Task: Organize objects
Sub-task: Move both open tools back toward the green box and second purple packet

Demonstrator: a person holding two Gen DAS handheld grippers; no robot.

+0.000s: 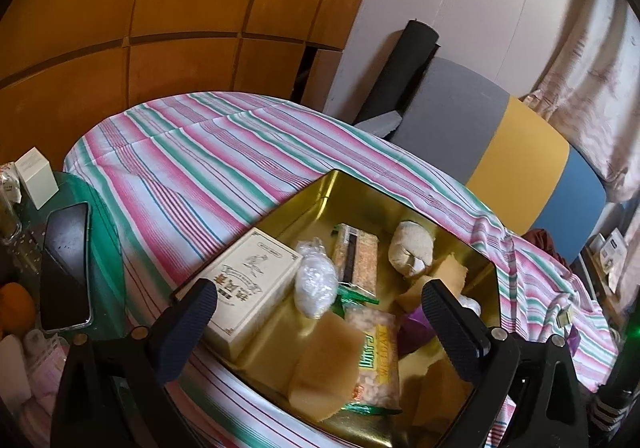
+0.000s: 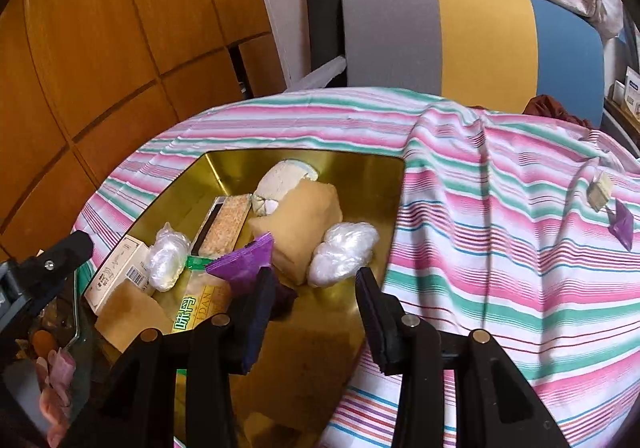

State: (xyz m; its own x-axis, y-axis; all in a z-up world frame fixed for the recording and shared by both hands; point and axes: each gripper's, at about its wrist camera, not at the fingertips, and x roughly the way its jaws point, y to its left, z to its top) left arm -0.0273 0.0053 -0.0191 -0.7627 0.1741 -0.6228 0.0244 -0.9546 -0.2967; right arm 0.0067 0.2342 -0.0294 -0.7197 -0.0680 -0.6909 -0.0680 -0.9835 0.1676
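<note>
A gold metal tray (image 1: 320, 192) (image 2: 372, 168) sits on a striped cloth. It holds a cream box (image 1: 248, 284) (image 2: 116, 272), white plastic bundles (image 1: 316, 280) (image 2: 344, 254), tan sponges (image 1: 324, 364) (image 2: 300, 220), a snack packet (image 1: 376, 360) (image 2: 196, 308), a white cloth ball (image 1: 412, 248) (image 2: 280, 180) and a purple sachet (image 2: 244, 260). My left gripper (image 1: 320, 312) is open above the tray's near side. My right gripper (image 2: 316, 308) is open over the tray; the purple sachet lies against its left finger (image 2: 260, 312), not pinched.
A second purple sachet (image 2: 622, 226) and a small wrapped cube (image 2: 600, 190) lie on the striped cloth (image 1: 192, 152) (image 2: 500, 228) at right. A phone (image 1: 66, 264), a white box (image 1: 36, 176) and an orange (image 1: 16, 304) sit on the green glass table at left. A tricolour chair (image 1: 512, 152) (image 2: 480, 40) stands behind.
</note>
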